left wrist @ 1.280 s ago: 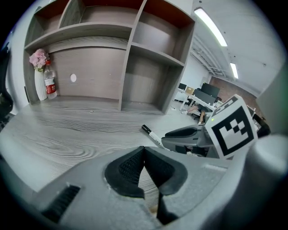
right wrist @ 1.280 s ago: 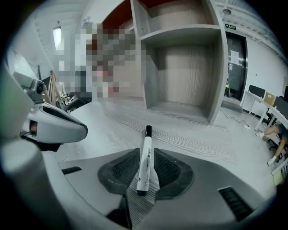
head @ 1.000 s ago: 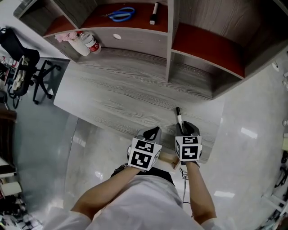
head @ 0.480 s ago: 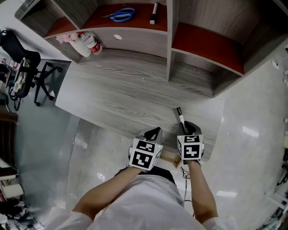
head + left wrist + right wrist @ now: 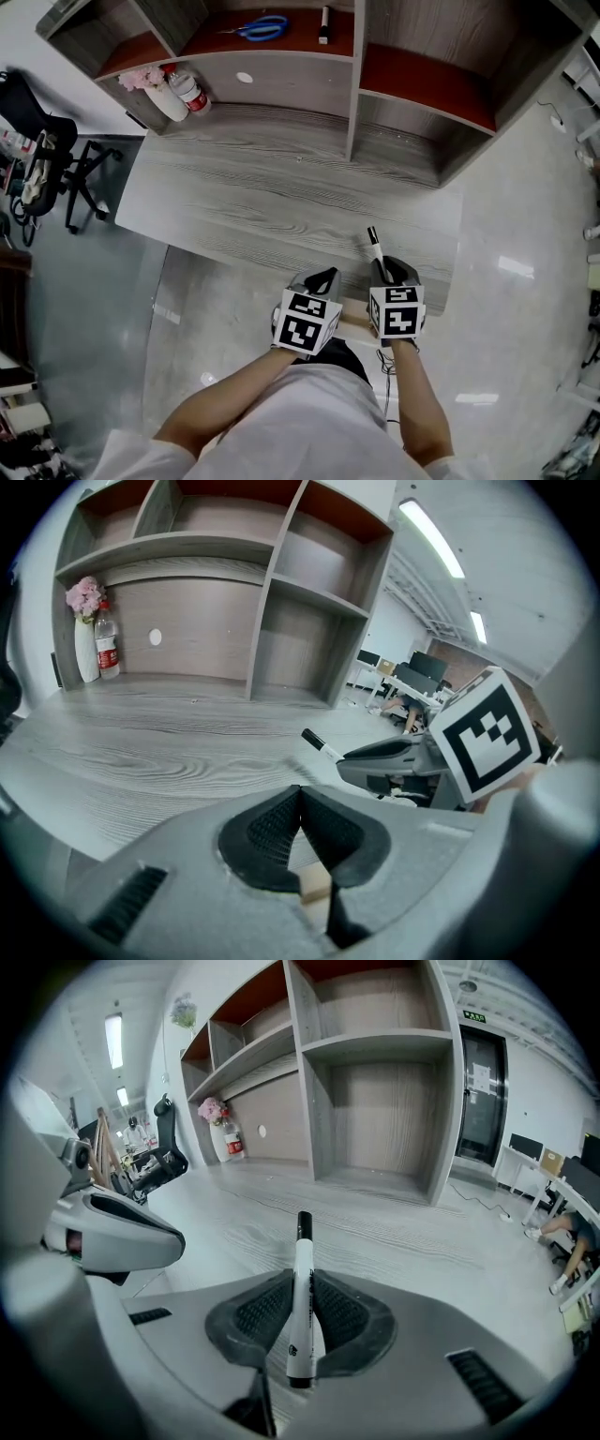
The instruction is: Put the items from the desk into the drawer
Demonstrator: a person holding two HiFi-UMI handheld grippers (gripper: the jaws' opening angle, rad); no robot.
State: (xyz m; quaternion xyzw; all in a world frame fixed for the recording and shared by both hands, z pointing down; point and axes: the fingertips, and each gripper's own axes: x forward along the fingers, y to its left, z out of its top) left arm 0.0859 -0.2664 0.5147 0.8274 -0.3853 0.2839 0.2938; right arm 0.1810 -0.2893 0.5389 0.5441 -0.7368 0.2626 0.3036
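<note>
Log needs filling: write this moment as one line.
right gripper: shut on marker | left gripper: shut, nothing held

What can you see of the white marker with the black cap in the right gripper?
The white marker is a slim, plastic-looking barrel with a black cap at its far end, a black butt and dark print near it. The right gripper is shut on its lower half, black ribbed pads on both sides. It points away from the person, over the near edge of the grey wood-grain desk.
</note>
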